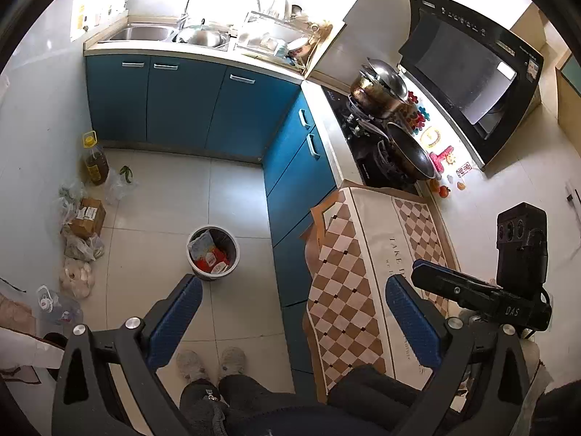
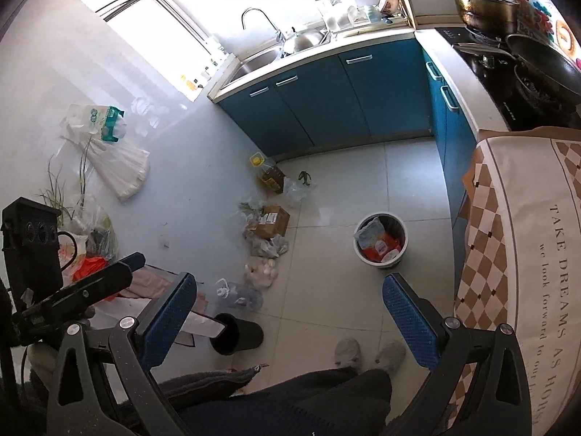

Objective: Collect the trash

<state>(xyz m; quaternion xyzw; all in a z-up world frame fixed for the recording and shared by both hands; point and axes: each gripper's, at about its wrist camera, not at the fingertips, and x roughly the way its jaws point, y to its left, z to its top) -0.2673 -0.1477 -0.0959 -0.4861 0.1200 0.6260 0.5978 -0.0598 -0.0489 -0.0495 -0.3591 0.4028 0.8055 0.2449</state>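
Both grippers are hovering high, pointing down at the floor: left gripper (image 1: pixel 294 316) and right gripper (image 2: pixel 290 312) spread wide, gripping nothing, above the trash bin (image 1: pixel 213 252).

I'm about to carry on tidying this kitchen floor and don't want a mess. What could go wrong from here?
1. The trash bin already looks nearly full of wrappers; more dropped in may spill over.
2. The oil bottle and cardboard box sit among the plastic bags by the wall, so groceries could be grabbed as trash.
3. The empty water bottle lies on its side and may roll from open jaws of the right gripper.
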